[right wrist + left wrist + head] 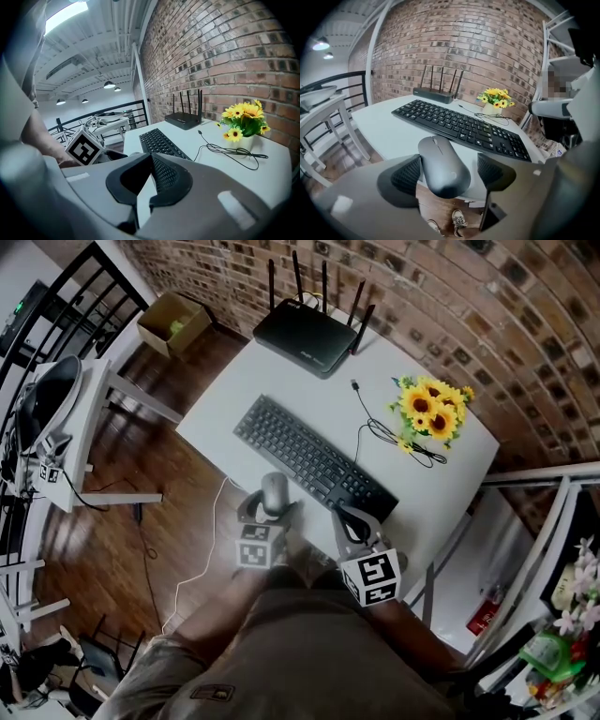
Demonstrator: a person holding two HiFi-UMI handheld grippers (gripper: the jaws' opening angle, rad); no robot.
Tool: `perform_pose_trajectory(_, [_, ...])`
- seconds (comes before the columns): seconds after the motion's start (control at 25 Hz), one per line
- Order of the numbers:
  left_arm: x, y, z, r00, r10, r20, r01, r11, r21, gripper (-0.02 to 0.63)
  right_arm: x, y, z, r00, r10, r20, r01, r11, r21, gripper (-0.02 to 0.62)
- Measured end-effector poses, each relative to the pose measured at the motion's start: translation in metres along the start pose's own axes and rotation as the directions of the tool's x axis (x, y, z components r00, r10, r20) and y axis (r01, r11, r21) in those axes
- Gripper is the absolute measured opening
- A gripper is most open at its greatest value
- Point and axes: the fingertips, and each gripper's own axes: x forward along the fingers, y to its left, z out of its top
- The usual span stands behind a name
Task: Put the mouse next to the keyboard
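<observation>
Mouse (443, 165) sat at table (300, 390) near edge, tail overhanging, just beside keyboard (314, 460). L gripper (449, 161) jaws wide, straddled it w/o squeezing. R gripper (151, 173) closed, empty. Judged light, rigid, smooth shell, prob. slippery; best pinched across mid flanks.

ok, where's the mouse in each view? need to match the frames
Head view: mouse at the table's near edge, between the left gripper's jaws, just short of the keyboard.
Left gripper view: bottom centre, between the open jaws, with the keyboard behind it.
Right gripper view: cannot make it out; that gripper's own body blocks the spot.
Shared landmark: the keyboard, in all three.
</observation>
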Motion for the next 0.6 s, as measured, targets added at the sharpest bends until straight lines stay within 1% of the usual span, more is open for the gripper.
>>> perform_pose_trajectory(0.12, [0.0054, 0.0021, -0.0004, 0.999, 0.034, -0.008, -0.034, 0.999, -0.004, 0.365, 0.0, -0.0024, 0.0006, 1.0, 0.0, 0.0, 0.0, 1.0, -0.002, 0.012])
perform_pose_trajectory(0.24, [0.0053, 0.0066, -0.0013, 0.998, 0.058, -0.008, -0.058, 0.998, 0.019, 0.352, -0.0007, -0.005, 0.0024, 1.0, -0.003, 0.002, 0.003, 1.0, -0.002, 0.012])
perform_pose_trajectory(0.32, [0.004, 0.0077, -0.0023, 0.999, 0.045, -0.006, -0.045, 0.998, 0.037, 0.342, -0.0009, -0.007, 0.0034, 1.0, -0.005, 0.005, 0.006, 1.0, -0.001, 0.012])
perform_pose_trajectory(0.6, [0.001, 0.0067, -0.0056, 0.999, -0.044, -0.011, 0.045, 0.995, 0.093, 0.33, 0.0043, -0.009, -0.0006, 1.0, -0.013, 0.003, 0.013, 1.0, 0.002, 0.012])
